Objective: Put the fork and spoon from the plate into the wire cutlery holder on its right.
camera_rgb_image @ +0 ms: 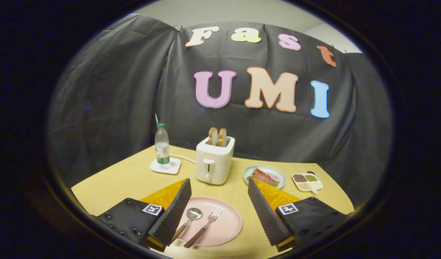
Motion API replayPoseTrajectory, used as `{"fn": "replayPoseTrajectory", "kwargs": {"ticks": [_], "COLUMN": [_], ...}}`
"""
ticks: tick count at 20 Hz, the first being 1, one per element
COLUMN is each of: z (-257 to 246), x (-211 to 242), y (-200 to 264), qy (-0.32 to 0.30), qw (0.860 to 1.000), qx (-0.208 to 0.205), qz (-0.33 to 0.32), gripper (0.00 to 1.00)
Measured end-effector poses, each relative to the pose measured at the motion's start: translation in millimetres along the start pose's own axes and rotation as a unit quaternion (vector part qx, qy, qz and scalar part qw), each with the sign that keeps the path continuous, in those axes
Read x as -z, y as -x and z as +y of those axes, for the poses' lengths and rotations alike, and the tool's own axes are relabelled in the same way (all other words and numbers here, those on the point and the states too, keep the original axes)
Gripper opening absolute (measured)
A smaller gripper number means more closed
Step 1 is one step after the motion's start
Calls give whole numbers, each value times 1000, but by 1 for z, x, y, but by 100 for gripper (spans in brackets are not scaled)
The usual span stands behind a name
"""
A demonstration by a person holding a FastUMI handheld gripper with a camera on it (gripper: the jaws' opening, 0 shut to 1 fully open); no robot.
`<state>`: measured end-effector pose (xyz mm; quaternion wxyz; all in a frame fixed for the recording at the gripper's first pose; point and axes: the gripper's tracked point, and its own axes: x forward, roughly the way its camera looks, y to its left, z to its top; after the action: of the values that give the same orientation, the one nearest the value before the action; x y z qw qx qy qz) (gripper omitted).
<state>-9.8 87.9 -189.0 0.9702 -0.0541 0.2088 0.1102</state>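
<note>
A pink plate (224,225) lies on the wooden table between my two fingers. On it rest a spoon (190,217) and a fork (206,226), side by side, both with brown handles pointing toward me and to the left. The spoon's handle runs under my left finger (172,212). My gripper (217,187) hovers above the plate, open wide, with nothing held between the fingers. The right finger (265,212) stands just off the plate's right rim.
Beyond the plate stands a white toaster (214,163) with two bread slices in it. A water bottle (162,145) sits on a white coaster to its left. A green plate of food (265,176) and a small divided dish (307,181) lie to the right.
</note>
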Motion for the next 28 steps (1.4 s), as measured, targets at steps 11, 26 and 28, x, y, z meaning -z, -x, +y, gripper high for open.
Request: {"fn": "replayPoseTrajectory", "kwargs": {"ticks": [11, 26, 28], "z": [18, 32, 35], "x": [98, 183, 184], "y": [-18, -22, -22], "qy": [36, 45, 40], "qw": [992, 967, 966], "qx": [-14, -22, -26], "qz": [124, 250, 254], "gripper": [100, 72, 57]}}
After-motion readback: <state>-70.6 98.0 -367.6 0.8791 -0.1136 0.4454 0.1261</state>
